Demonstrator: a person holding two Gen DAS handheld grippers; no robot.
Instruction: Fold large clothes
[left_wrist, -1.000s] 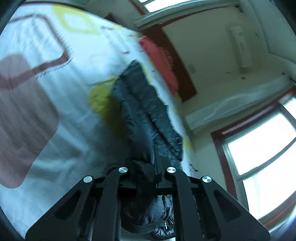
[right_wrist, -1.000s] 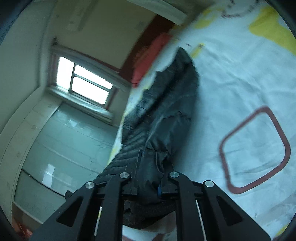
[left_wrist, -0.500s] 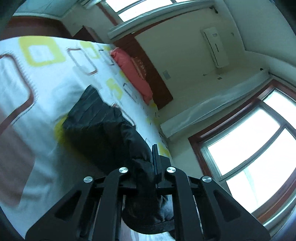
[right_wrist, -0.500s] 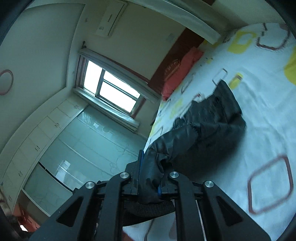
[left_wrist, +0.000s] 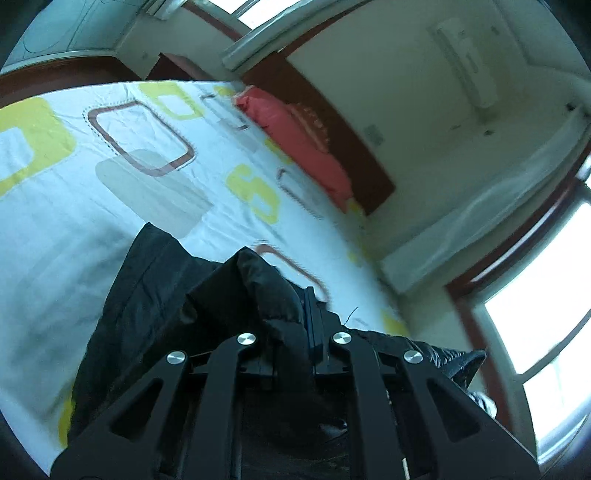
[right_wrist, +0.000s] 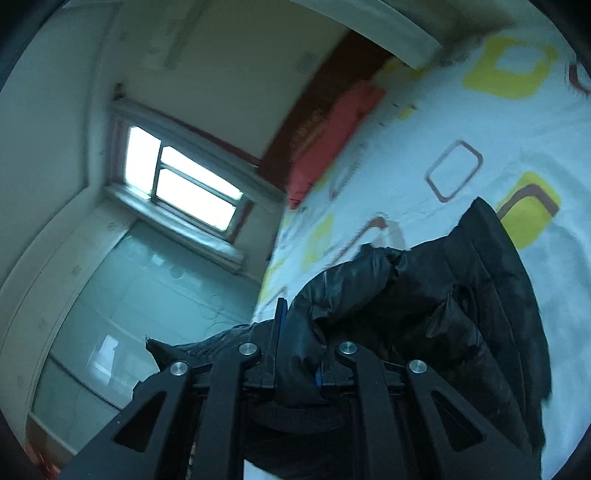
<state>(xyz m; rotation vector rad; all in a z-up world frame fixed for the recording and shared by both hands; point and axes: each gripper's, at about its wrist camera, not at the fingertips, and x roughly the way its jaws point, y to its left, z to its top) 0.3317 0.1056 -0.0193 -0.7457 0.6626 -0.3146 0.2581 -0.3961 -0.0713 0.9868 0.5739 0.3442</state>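
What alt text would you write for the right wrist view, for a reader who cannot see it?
The right gripper is shut on a fold of a black puffy jacket, whose rest lies on a bed with a white sheet printed with yellow and brown squares. Behind are a red pillow at a dark headboard, and a bright window.

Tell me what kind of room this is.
A bedroom, most likely: a bed with a patterned sheet, a red pillow against a dark wooden headboard, and a wall air conditioner.
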